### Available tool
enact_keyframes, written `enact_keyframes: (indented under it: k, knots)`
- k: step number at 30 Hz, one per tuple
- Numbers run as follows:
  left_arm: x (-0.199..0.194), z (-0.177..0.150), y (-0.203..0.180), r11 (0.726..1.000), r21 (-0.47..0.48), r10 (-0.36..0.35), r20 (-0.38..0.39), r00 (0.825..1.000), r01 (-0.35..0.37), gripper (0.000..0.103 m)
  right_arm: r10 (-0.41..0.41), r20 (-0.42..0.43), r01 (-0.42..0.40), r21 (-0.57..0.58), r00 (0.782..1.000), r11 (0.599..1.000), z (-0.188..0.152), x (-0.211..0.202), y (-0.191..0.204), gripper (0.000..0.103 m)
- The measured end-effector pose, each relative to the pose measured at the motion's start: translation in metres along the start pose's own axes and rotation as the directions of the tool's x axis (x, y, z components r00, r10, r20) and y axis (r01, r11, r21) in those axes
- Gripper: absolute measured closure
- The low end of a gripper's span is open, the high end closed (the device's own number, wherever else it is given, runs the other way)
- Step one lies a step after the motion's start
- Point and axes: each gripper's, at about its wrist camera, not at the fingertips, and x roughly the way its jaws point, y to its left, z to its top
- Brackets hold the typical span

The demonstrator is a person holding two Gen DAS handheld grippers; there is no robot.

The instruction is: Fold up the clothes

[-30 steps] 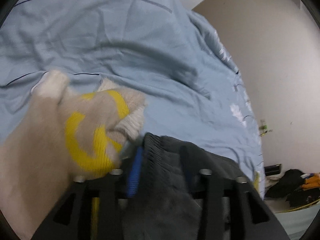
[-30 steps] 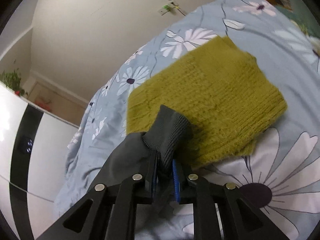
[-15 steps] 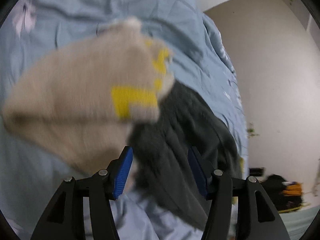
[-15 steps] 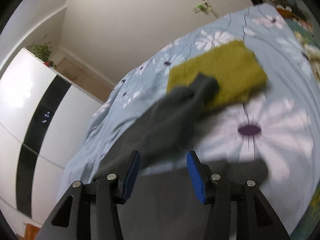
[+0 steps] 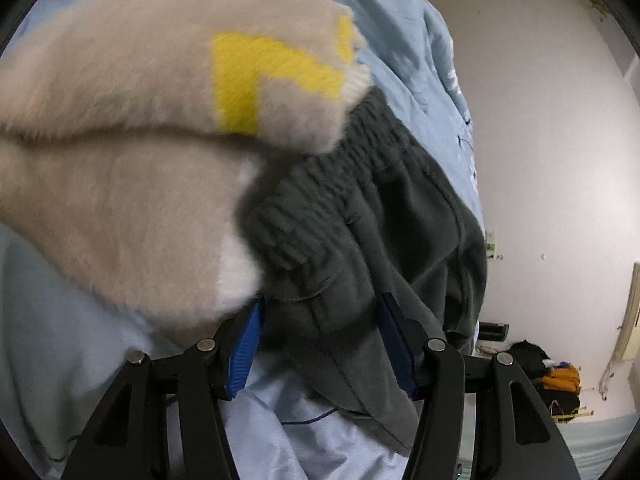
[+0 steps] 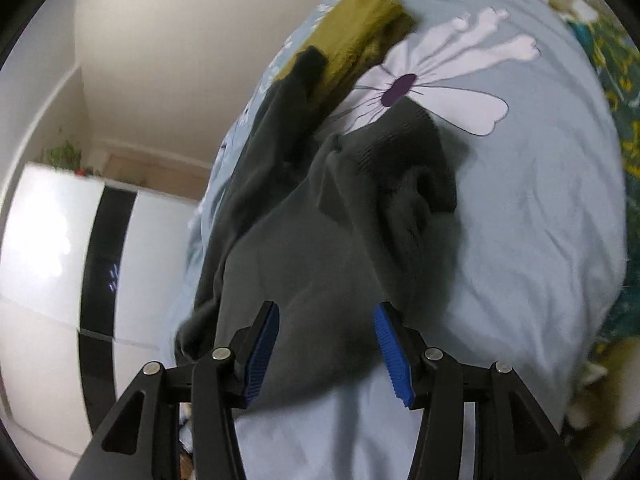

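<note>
While both grippers hang over the bed, three pieces of clothing show on the light blue bedsheet with big white flowers. One is a pair of dark grey soft trousers with a ribbed waistband, one is a fuzzy beige knitted sweater with yellow shapes, and one is a folded olive-green knitted sweater.

From the left wrist view, the left gripper has its two blue pads spread wide, and nothing is pinched between them. The grey trousers lie just past the pads, bunched up, with the ribbed waistband up near the beige sweater. The beige sweater touches the trousers and covers part of the waistband edge. It looks blurry. On the floor by the pale wall sits a small pile of dark and orange things.

From the right wrist view, the right gripper is wide too, with its two blue pads apart and holding nothing. The grey trousers spread out in front of it in a loose heap. One leg reaches up to the green sweater and lies on its edge. One tall white cupboard with a black stripe stands beside the bed.
</note>
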Motion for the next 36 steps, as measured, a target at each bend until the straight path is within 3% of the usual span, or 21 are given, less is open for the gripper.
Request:
enact_keyframes:
  k: [3,10,18,20,23,25,28,29,36]
  knots:
    - [-0.005,-0.003,0.001,1.0,-0.006,-0.008,0.013,1.0,0.008,0.045,0.02,0.018,-0.021,0.062,1.0,0.998,0.001,-0.002,-0.009,0.049]
    - [-0.002,-0.007,-0.001,1.0,-0.004,0.005,0.021,1.0,-0.005,0.046,-0.012,0.117,0.004,0.069,0.993,0.998,-0.004,-0.035,-0.022,0.048]
    - [-0.002,-0.01,0.003,1.0,-0.026,0.001,0.017,1.0,0.0,0.047,0.034,0.046,-0.039,0.112,0.998,0.993,-0.001,0.004,-0.029,0.048]
    - [-0.003,-0.011,0.004,1.0,-0.031,0.002,0.014,1.0,-0.002,0.053,0.053,0.033,-0.056,0.127,0.998,0.99,-0.001,0.014,-0.027,0.048]
    - [-0.002,-0.013,0.002,1.0,-0.028,-0.003,0.011,1.0,0.003,0.071,0.06,0.013,-0.061,0.112,0.998,0.992,-0.001,0.026,-0.019,0.049]
    - [-0.003,-0.014,0.001,1.0,-0.026,-0.007,0.015,1.0,0.008,0.08,0.053,0.006,-0.053,0.096,0.999,0.994,0.0,0.03,-0.013,0.057]
    - [-0.013,-0.017,-0.001,1.0,-0.019,-0.022,0.036,0.999,0.023,0.09,0.062,0.022,-0.063,0.093,0.998,0.994,0.0,0.028,-0.008,0.088]
    - [-0.017,-0.019,-0.002,0.999,-0.016,-0.03,0.045,0.999,0.03,0.092,0.072,0.03,-0.075,0.097,0.997,0.992,0.001,0.025,-0.007,0.093]
    - [-0.073,-0.032,-0.031,0.99,0.085,-0.121,0.135,0.983,0.11,0.097,0.177,0.135,-0.177,-0.012,0.975,0.984,0.004,-0.025,0.029,0.098]
